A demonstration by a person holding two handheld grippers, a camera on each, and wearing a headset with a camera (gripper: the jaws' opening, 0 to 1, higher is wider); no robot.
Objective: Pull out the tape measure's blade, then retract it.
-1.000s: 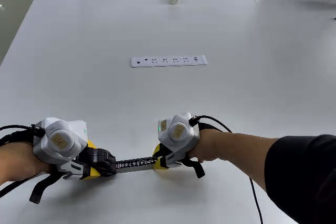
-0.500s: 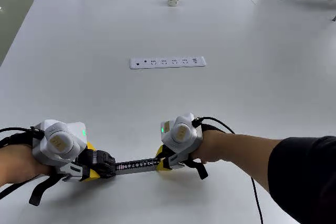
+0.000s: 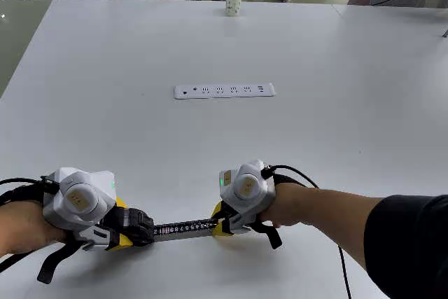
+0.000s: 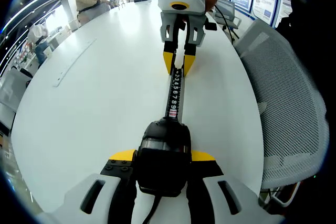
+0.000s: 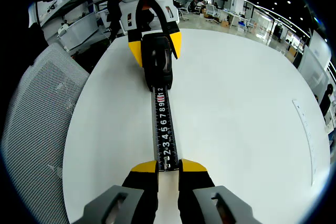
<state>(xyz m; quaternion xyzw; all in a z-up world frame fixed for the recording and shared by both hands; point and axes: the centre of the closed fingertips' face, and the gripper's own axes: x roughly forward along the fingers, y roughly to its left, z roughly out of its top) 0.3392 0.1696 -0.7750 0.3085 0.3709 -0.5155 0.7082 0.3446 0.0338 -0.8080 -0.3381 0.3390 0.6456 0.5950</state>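
A black tape measure case (image 4: 163, 153) sits between the yellow-tipped fingers of my left gripper (image 4: 161, 157), which is shut on it. Its dark numbered blade (image 5: 164, 135) runs out a short way, about a dozen marks, to my right gripper (image 5: 168, 167), shut on the blade's end. In the head view the left gripper (image 3: 129, 227) holds the case (image 3: 140, 227) near the table's front edge, the blade (image 3: 183, 228) spans the gap just above the table, and the right gripper (image 3: 218, 224) is at its far end.
A white power strip (image 3: 224, 91) lies at the middle of the white table (image 3: 315, 124). A paper cup (image 3: 234, 2) stands at the far edge. A mesh chair (image 4: 283, 98) stands beside the table, and people stand beyond its far end.
The head camera has tilted, so the whole scene sits lower. The right gripper has drawn slightly away from the left, and a little more blade shows between them.
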